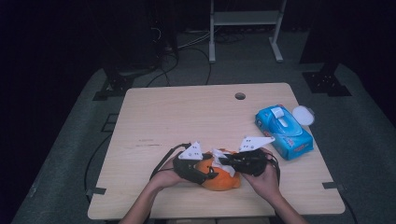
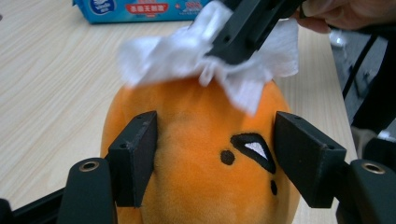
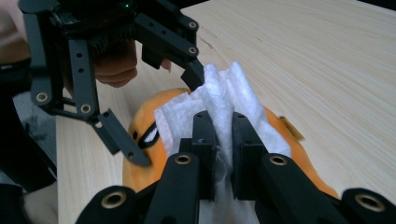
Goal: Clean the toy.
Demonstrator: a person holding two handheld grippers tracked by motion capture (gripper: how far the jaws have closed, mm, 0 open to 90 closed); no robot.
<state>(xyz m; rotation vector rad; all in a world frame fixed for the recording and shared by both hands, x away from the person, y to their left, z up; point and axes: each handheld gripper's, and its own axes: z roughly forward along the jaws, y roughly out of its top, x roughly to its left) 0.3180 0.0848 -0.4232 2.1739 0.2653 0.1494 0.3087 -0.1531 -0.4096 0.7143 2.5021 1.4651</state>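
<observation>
An orange plush toy [image 1: 223,179] with a black-and-white eye [image 2: 252,149] lies near the table's front edge. My left gripper [image 2: 215,158] grips it from its left, one jaw pressed on each side of its body. A crumpled white tissue [image 3: 224,98] rests on top of the toy. My right gripper [image 3: 223,140] is shut on that tissue and holds it against the toy's top. In the high view the left gripper [image 1: 205,171] and the right gripper [image 1: 229,162] meet over the toy, each held by a hand.
A blue tissue pack [image 1: 283,131] lies at the right of the wooden table [image 1: 187,116], with a round white lid [image 1: 302,115] just behind it. A cable hole [image 1: 240,96] is near the far edge. A white frame [image 1: 245,18] stands on the floor beyond.
</observation>
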